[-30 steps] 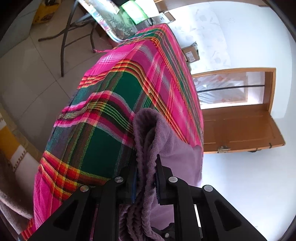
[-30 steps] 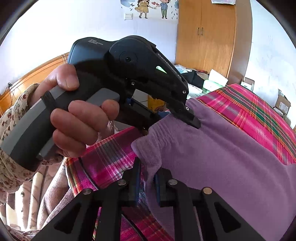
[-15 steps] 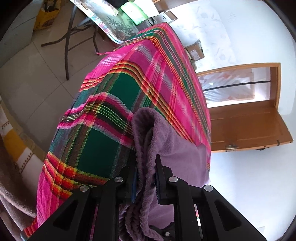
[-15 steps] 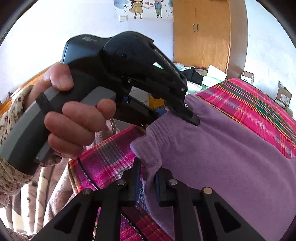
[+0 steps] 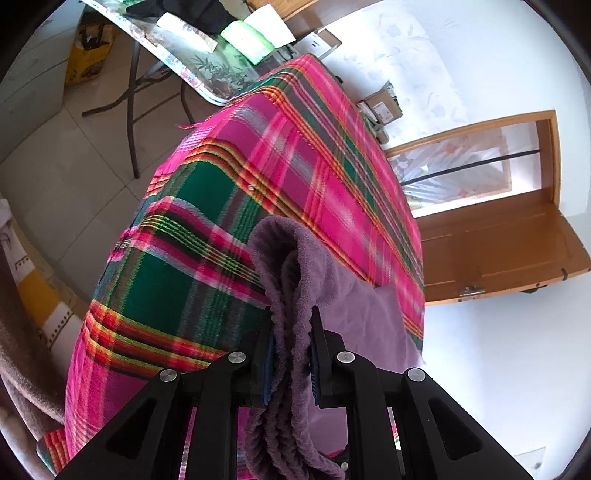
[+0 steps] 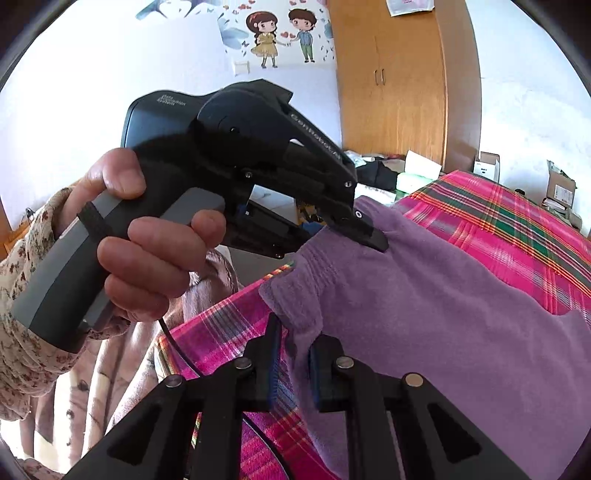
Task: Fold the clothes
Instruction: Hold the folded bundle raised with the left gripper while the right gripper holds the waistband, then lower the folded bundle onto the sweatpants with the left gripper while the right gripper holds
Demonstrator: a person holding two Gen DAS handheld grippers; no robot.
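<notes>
Both black two-finger grippers pinch the gathered waistband of a soft purple fleece garment (image 6: 424, 314): the left gripper (image 5: 291, 354) clamps one bunched end, the right gripper (image 6: 291, 354) the other. The garment's body lies on a pink-and-green plaid cloth (image 5: 207, 229).

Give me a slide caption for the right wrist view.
Both grippers, right and left, pinch the purple fleece garment at its waistband above the pink-and-green plaid cloth.

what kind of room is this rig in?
Most likely a home bedroom: a wooden wardrobe, a cartoon couple sticker on the wall, and a plaid pink cloth over what seems to be a bed.
</notes>
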